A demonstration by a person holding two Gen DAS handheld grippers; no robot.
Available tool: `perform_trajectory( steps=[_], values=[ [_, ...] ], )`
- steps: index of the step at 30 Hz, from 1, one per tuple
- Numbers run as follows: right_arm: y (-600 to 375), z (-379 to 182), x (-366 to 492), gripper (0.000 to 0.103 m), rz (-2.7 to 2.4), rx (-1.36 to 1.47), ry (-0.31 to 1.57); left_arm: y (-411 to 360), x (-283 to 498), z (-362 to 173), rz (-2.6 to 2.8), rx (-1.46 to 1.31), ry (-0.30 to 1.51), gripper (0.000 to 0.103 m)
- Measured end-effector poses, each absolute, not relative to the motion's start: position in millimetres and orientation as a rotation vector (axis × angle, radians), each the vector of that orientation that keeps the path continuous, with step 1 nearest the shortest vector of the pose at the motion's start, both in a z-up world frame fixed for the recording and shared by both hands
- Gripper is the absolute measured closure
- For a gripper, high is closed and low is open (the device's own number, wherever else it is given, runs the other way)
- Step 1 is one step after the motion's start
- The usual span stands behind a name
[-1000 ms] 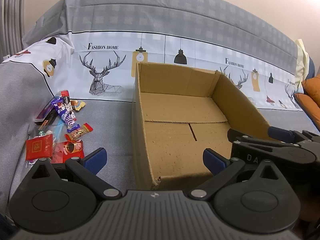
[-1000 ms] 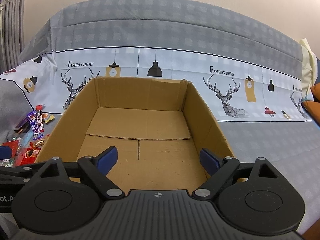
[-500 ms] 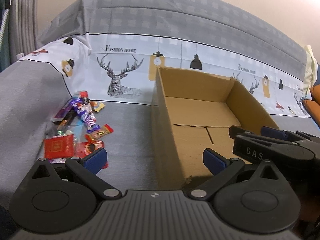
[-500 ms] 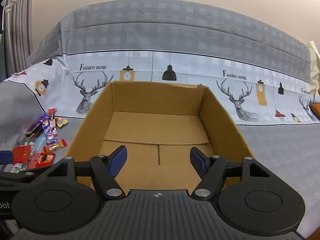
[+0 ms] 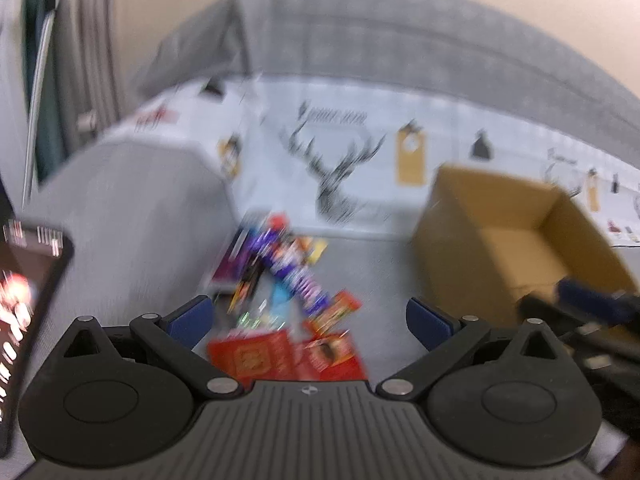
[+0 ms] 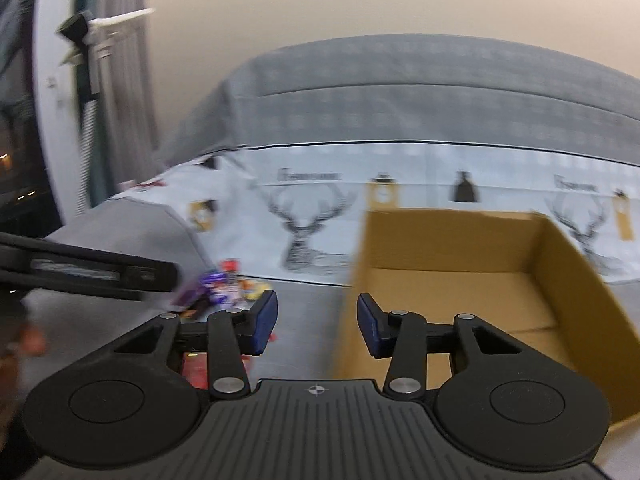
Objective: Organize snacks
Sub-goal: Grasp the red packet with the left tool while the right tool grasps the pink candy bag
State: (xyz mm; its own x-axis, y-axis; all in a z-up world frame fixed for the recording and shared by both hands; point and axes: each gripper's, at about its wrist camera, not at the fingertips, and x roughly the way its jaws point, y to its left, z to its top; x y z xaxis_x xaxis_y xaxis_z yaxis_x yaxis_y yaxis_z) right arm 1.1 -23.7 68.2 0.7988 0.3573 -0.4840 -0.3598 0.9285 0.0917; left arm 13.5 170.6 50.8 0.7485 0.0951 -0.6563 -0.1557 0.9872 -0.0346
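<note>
Left gripper (image 5: 308, 320) is nearest, jaws spread wide, nothing between the pads, hanging over the near edge of the snack pile (image 5: 288, 300). Likely held open so it can drop onto a packet. The red packets (image 5: 280, 354) lie closest, just under its fingers; purple and orange wrappers are scattered behind them, all loose on the grey sofa seat (image 5: 376, 276). Blur is heavy, so single snacks are hard to tell apart.

Right gripper (image 6: 316, 322) has partly narrowed jaws, empty, the pads facing each other across a gap; its jaws have just been closing, with nothing caught between them. It sits by the near left corner of the cardboard box (image 6: 472, 280), which stands to the right of the pile, apart from it, open-topped and empty inside as far as can be seen. Probably the drop spot, so it is parked beside the snacks.

Farther back, the sofa cover with the deer print (image 5: 336, 176) runs behind both, then the grey backrest (image 6: 400, 96).

Versus a second ago: both views have swung left. The left camera then looked mostly into the box with the pile off at its left edge; now the pile is centred under its fingers and the box sits at the right. The right camera was centred on the box interior; now the box is shifted right and the snacks show past its left finger. Pile and box look unmoved.
</note>
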Motion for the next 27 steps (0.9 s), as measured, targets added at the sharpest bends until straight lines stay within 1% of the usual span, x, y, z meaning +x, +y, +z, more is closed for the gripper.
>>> perform_trajectory(
  steps=[2, 4, 7, 13, 17, 21, 22, 24, 27],
  values=[
    [-8.9, 66.8, 1.8, 0.053, 0.420, -0.010, 0.522, 184.8, 17.3, 27.0, 0.193, -0.174, 0.777, 0.001],
    [4.6, 62.9, 2.9, 0.052, 0.443, -0.016, 0.533, 195.1, 19.3, 11.6, 0.199, -0.255, 0.794, 0.000],
    [20.1, 56.2, 5.6, 0.050, 0.462, -0.024, 0.558, 195.5, 29.5, -7.7, 0.312, -0.189, 0.829, 0.000],
    [34.6, 42.3, 19.6, 0.049, 0.457, -0.049, 0.610, 198.3, 46.6, -32.1, 0.308, -0.124, 0.870, 0.000],
    [32.8, 33.5, 27.7, 0.045, 0.447, -0.033, 0.654, 200.8, 49.4, -48.7, 0.290, -0.141, 0.908, 0.000],
    [31.9, 29.3, 28.7, 0.044, 0.438, -0.043, 0.670, 206.4, 51.2, -52.5, 0.268, -0.194, 0.907, 0.001],
    [31.6, 29.1, 28.5, 0.044, 0.437, -0.046, 0.672, 207.3, 50.4, -51.7, 0.262, -0.207, 0.899, 0.003],
    [32.7, 27.5, 27.7, 0.043, 0.436, -0.057, 0.675, 210.8, 46.9, -48.5, 0.252, -0.241, 0.880, 0.023],
    [33.2, 24.9, 26.3, 0.043, 0.432, -0.072, 0.685, 217.1, 41.8, -43.6, 0.240, -0.301, 0.851, 0.030]
  ],
)
